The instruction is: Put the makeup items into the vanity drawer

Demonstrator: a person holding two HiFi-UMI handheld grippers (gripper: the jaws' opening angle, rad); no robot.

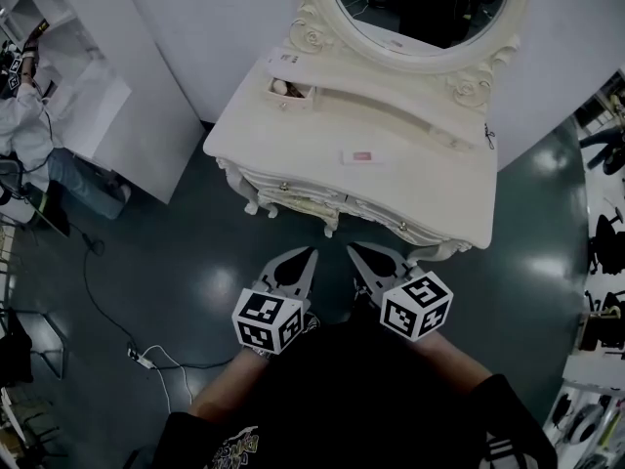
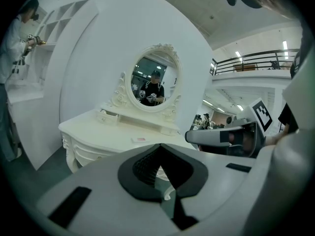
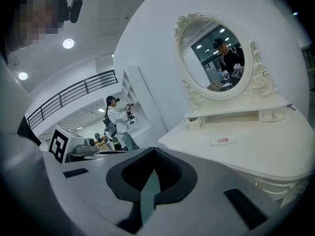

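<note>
The vanity [image 1: 420, 164] in the upper middle of the frame is cream-white, carrying a small white card with a pink patch [image 1: 358, 156]. The floor [image 1: 176, 262] is glossy dark teal. The left gripper [image 1: 309, 254] and right gripper [image 1: 354, 250] are pale grey, their cubes patterned with black-and-white squares.

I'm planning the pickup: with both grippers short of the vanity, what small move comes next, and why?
Probably reach the right gripper forward toward the small pink item on the vanity top, opening its jaws: that gripper is shut and empty, and the item lies loose ahead of it.
</note>
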